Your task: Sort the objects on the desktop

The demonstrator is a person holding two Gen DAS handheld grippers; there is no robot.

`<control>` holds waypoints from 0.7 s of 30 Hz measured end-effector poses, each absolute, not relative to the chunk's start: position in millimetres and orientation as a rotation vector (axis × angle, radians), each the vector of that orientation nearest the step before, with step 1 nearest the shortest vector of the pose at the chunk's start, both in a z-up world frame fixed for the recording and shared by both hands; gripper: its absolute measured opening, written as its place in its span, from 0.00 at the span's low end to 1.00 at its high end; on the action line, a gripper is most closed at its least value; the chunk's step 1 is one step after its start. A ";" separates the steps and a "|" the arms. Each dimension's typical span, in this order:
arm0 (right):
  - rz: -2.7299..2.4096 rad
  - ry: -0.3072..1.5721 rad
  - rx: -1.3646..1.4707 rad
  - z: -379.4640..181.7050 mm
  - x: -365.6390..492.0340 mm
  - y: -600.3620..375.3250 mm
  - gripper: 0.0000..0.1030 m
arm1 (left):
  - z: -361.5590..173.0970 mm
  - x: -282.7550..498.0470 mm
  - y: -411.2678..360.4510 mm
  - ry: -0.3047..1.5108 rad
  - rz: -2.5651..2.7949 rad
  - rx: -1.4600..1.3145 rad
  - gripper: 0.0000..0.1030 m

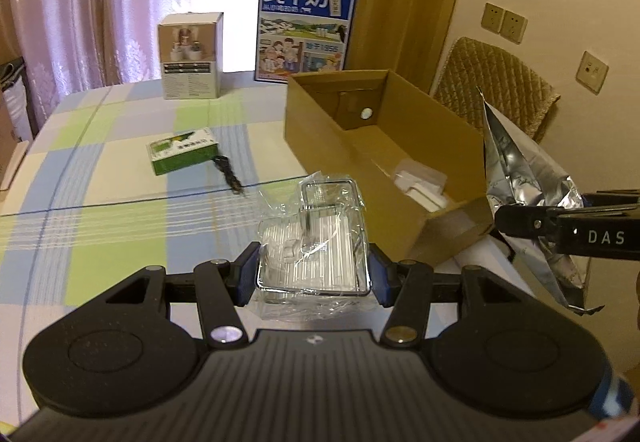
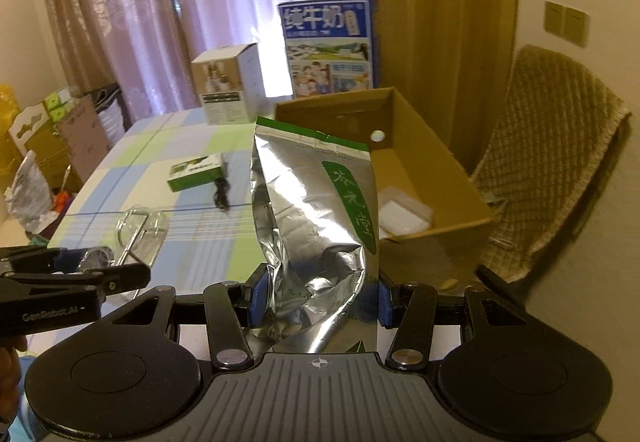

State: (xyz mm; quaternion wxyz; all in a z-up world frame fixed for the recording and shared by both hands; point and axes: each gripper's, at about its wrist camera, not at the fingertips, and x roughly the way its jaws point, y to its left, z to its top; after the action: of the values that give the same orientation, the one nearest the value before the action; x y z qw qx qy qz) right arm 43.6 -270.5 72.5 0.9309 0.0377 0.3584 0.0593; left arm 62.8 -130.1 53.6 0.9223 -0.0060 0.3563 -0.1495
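Note:
My left gripper is shut on a clear plastic case with a metal rim, wrapped in crinkled film and held above the checked tablecloth. My right gripper is shut on a silver foil bag with a green label, held upright. Ahead of both stands an open cardboard box with a white packet inside. The foil bag and right gripper show at the right edge of the left wrist view. In the right wrist view the left gripper carries the clear case at lower left.
A small green box and a dark bunch of keys lie mid-table. At the far edge stand a white product box and a blue milk carton. A padded chair stands right of the cardboard box.

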 end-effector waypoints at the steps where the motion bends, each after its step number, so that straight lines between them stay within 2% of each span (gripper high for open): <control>1: 0.112 0.734 0.082 72.6 42.6 -275.0 0.47 | 53.6 62.1 -133.4 0.733 -0.313 -0.015 0.48; 21: 0.037 0.733 0.122 73.1 44.4 -327.4 0.47 | 49.4 74.5 -210.3 0.750 -0.434 0.031 0.48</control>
State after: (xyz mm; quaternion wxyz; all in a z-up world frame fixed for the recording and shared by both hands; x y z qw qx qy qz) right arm 44.4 -327.4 73.1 0.9316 0.0598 0.3580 0.0180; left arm 74.5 -210.3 49.4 0.9074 0.0151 0.3635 -0.2102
